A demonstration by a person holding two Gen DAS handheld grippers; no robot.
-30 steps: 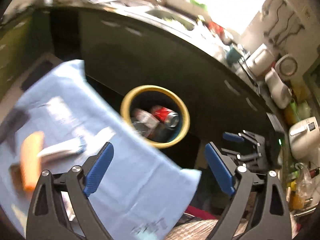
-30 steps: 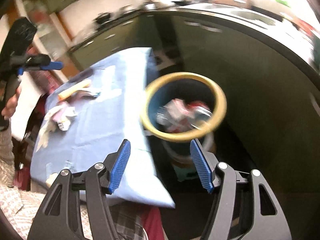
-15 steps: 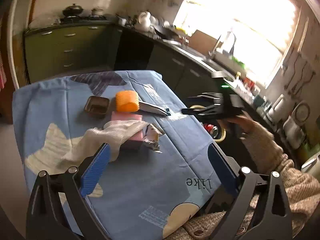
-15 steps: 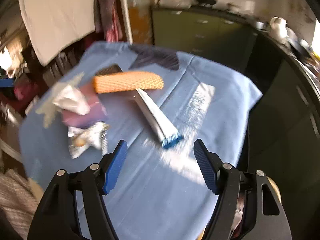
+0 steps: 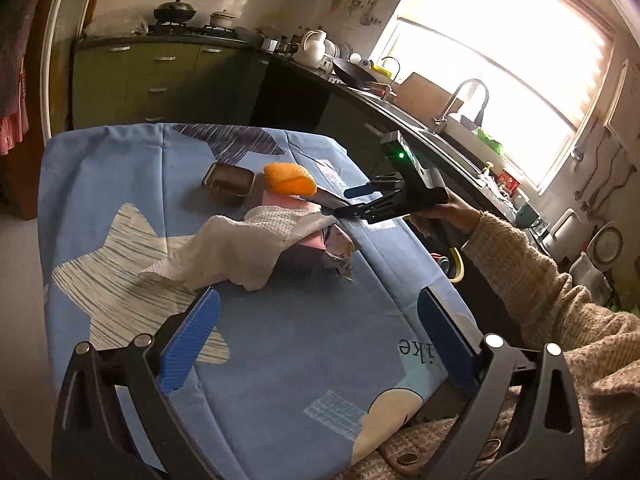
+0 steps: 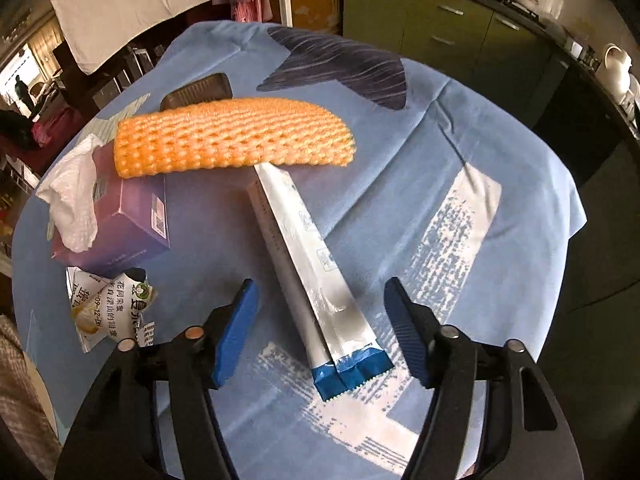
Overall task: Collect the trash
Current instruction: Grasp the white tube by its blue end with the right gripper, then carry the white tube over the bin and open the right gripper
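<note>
Right now the right gripper (image 6: pixel 322 320) points down at a table covered with a blue cloth (image 6: pixel 460 128), and its jaws are closing with a long silver wrapper (image 6: pixel 304 264) lying between them, though the blue pads (image 6: pixel 236 332) are not yet on it. The wrapper has a blue crimped end nearest the gripper, and its far end runs under an orange foam net (image 6: pixel 232 140) near the middle of the table. Just left of the net sits a purple box (image 6: pixel 120 228) with a white paper towel (image 6: pixel 76 196) draped over it. A crumpled snack packet (image 6: pixel 112 304) lies beside the box toward the near edge. Behind the net, toward the far edge, a small dark tray (image 6: pixel 198 90) shows.

The left gripper (image 5: pixel 316 340) hangs over the near edge of the table with its jaws wide apart and nothing between them. From its view the right gripper (image 5: pixel 360 204), held in a hand (image 5: pixel 448 216) with a knitted sleeve (image 5: pixel 532 280), reaches in from the right-hand edge, near the net and box.
</note>
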